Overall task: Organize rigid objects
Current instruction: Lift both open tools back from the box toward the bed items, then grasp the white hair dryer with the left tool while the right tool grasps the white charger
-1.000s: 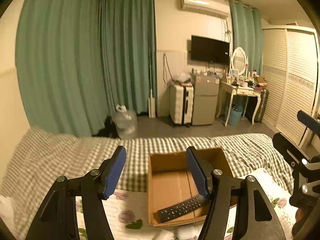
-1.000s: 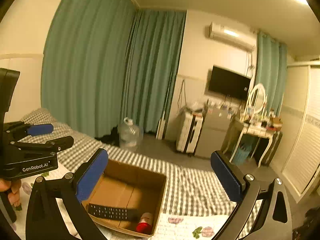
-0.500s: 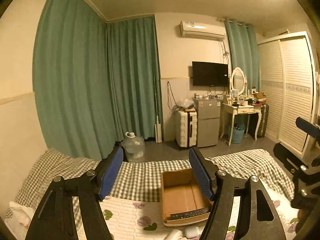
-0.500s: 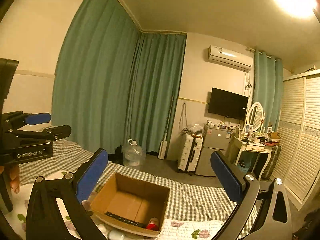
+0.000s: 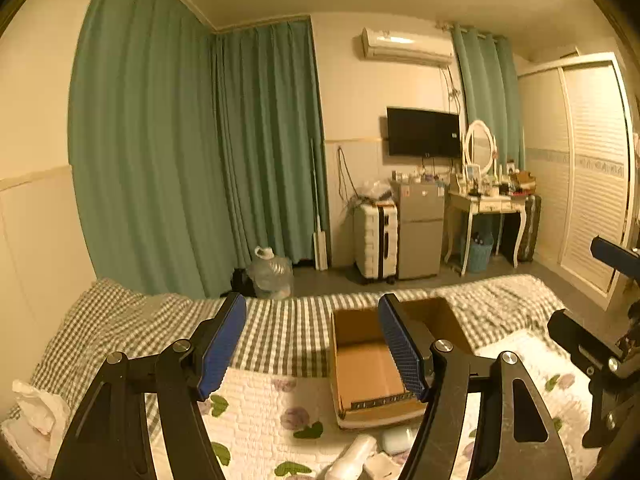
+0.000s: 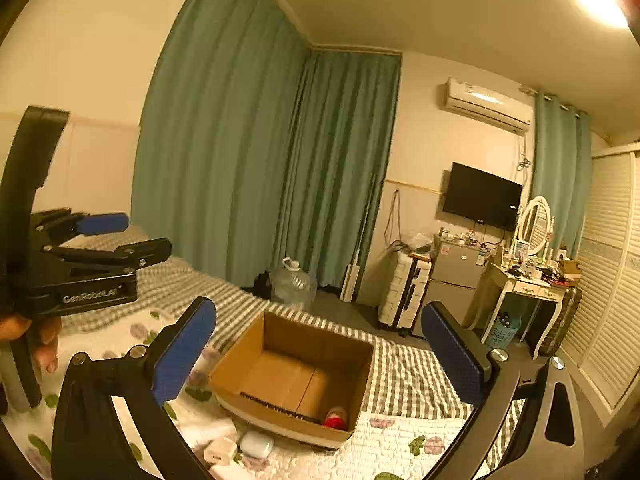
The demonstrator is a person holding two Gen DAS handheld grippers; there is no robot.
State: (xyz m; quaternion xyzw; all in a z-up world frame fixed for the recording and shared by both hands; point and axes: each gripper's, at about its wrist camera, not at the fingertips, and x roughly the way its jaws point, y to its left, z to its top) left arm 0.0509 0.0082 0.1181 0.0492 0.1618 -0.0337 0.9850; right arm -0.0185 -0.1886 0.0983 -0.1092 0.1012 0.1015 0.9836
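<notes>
An open cardboard box [image 5: 366, 360] [image 6: 296, 372] sits on the bed. A black remote [image 6: 276, 404] lies along its near wall, also seen in the left wrist view [image 5: 380, 402]. A red-capped object [image 6: 335, 418] lies in its near right corner. Small white items [image 5: 360, 454] [image 6: 240, 446] lie on the quilt in front of the box. My left gripper [image 5: 312, 344] is open and empty, held high above the bed, left of the box. My right gripper [image 6: 316, 358] is open and empty, above the box. The left gripper body [image 6: 80, 276] shows at left in the right wrist view.
The bed has a floral quilt [image 5: 256, 408] and a checked blanket [image 5: 288, 328]. Beyond it are green curtains [image 5: 180, 160], a water jug [image 5: 270, 272], a white suitcase [image 5: 376, 236], a small fridge [image 5: 420, 228], a dressing table [image 5: 486, 204] and a wardrobe [image 5: 592, 168].
Both grippers have risen and pulled back from the box, so the box looks smaller and lower in both views. Both stayed open and empty.
</notes>
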